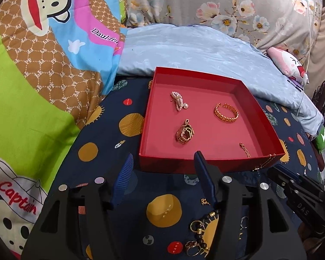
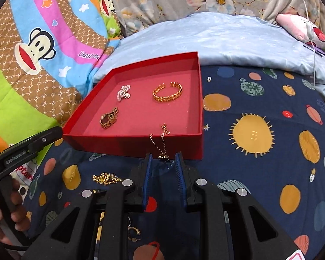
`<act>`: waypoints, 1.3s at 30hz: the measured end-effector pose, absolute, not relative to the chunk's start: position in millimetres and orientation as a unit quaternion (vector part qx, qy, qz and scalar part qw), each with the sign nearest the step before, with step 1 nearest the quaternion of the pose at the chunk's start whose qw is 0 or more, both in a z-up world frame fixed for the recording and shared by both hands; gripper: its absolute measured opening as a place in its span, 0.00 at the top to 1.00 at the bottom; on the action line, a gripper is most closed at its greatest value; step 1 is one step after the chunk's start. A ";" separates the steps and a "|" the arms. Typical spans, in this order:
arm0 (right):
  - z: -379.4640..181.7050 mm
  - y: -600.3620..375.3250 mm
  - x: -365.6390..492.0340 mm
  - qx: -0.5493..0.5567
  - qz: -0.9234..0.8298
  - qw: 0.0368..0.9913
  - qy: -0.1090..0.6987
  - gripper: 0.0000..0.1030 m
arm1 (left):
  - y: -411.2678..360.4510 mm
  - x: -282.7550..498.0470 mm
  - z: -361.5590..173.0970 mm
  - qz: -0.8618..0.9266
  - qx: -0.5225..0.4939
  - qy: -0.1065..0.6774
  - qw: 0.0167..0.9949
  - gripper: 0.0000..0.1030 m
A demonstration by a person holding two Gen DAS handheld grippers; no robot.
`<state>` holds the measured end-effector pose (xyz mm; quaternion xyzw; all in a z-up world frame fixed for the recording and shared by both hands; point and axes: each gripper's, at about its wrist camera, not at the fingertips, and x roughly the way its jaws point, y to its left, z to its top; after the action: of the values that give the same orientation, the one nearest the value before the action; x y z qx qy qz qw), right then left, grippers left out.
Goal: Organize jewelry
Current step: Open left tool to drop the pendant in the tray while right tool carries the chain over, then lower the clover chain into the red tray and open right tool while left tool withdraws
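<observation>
The thin gold link chain (image 2: pixel 162 137) hangs draped over the near wall of the shallow red cardboard box (image 2: pixel 197 99), part inside, its dark pendant dangling outside just ahead of the right claw (image 2: pixel 163 162), whose jaws stand apart, holding nothing. It looks light, limp and slippery, likely to slide off; pinching the pendant seems surest. The left claw (image 1: pixel 162 162) is released too, near the box's front wall on the planet-print bedsheet (image 2: pixel 260 173).

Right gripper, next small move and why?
Probably nudge the right gripper forward and close on the chain necklace: it drapes over the red box front wall, pendant hanging outside between the open fingers, so lift it fully in.
</observation>
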<state>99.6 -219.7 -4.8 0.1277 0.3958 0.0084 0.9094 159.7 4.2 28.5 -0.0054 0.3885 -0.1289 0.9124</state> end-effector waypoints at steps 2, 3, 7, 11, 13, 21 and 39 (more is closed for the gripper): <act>-8.1 -218.2 104.2 0.127 0.008 0.908 0.399 0.79 | 6.0 158.2 26.5 -0.129 -0.008 0.390 0.912 0.45; -8.9 -217.6 105.8 0.126 0.008 0.907 0.401 0.79 | 6.8 157.7 25.4 -0.129 -0.008 0.391 0.911 0.45; -12.6 -216.4 112.7 0.123 0.001 0.905 0.406 0.83 | 8.5 156.9 22.8 -0.129 -0.009 0.393 0.910 0.45; -15.6 -218.9 116.1 0.127 -0.004 0.904 0.409 0.99 | 8.9 156.5 22.1 -0.129 -0.011 0.394 0.910 0.45; -15.6 -220.6 116.7 0.132 -0.005 0.904 0.406 0.99 | 9.7 155.8 22.0 -0.129 -0.015 0.394 0.910 0.45; 20.1 -218.8 108.5 0.128 0.008 0.926 0.356 0.99 | 10.7 154.1 21.5 -0.130 -0.016 0.396 0.909 0.45; 101.4 -228.1 161.1 0.072 -0.009 0.962 0.264 1.00 | 9.8 148.2 18.9 -0.132 -0.016 0.403 0.906 0.45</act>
<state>161.1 -228.1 101.4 0.0720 0.2642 -0.0091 0.9617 148.2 9.8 18.9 -0.0159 0.4029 -0.1323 0.9055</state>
